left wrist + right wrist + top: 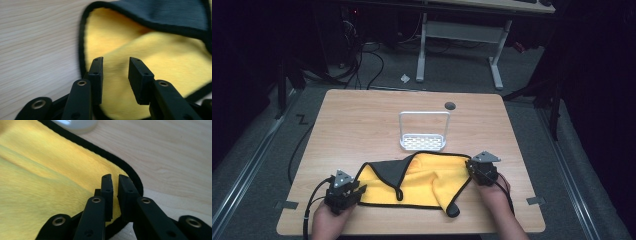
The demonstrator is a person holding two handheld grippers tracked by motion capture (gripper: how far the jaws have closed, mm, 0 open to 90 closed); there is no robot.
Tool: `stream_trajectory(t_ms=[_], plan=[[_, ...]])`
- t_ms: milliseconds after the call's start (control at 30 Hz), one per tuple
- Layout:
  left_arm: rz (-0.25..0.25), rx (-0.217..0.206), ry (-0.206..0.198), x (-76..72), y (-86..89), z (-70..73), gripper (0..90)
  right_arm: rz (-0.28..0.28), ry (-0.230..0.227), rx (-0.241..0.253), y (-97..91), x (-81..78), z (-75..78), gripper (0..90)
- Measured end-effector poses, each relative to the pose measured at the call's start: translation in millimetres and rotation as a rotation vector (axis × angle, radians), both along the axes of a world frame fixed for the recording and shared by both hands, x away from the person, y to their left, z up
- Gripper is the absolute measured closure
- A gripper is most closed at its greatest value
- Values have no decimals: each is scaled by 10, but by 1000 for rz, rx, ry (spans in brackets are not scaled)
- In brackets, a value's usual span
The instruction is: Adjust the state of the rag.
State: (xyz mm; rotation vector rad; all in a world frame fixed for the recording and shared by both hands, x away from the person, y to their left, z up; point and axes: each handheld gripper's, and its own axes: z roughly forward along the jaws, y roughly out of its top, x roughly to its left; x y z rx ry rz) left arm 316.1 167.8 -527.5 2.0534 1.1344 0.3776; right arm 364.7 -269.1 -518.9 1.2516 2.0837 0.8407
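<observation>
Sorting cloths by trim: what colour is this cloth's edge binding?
Black, around the yellow cloth; clearest in the right gripper view.

cloth: yellow, black trim, dark grey back | rack: white | table: light woodgrain

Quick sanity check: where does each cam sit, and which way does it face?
High view: above the person's side, looking forward and down at the table; both hands, left gripper, right gripper.
Left gripper view: rides that gripper, jaws apart, over the yellow cloth.
Right gripper view: its gripper, jaws nearly closed at the cloth's edge.
All share the cloth.
</observation>
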Motion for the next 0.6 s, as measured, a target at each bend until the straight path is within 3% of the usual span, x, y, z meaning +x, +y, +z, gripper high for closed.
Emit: stream_trajectory(t_ms=[100, 167, 300, 400, 433, 600], plan=[[-65, -16, 13, -47, -185, -3, 650, 49, -40, 19, 100, -168, 127, 835], [-106, -21, 16, -61, -295, -10, 650, 102, -38, 24, 182, -298, 149, 841], [-133, 21, -7, -51, -386, -31, 656, 190, 69, 3, 327, -457, 27, 879], [-136, 13, -4, -41, -352, -35, 684, 184, 112, -23, 348, -436, -70, 895], [-136, 9, -4, -44, -341, -38, 688, 177, 115, -3, 323, -421, -74, 897], [-128, 3, -8, -92, -278, -46, 688, 111, 108, -1, 187, -305, -79, 900]])
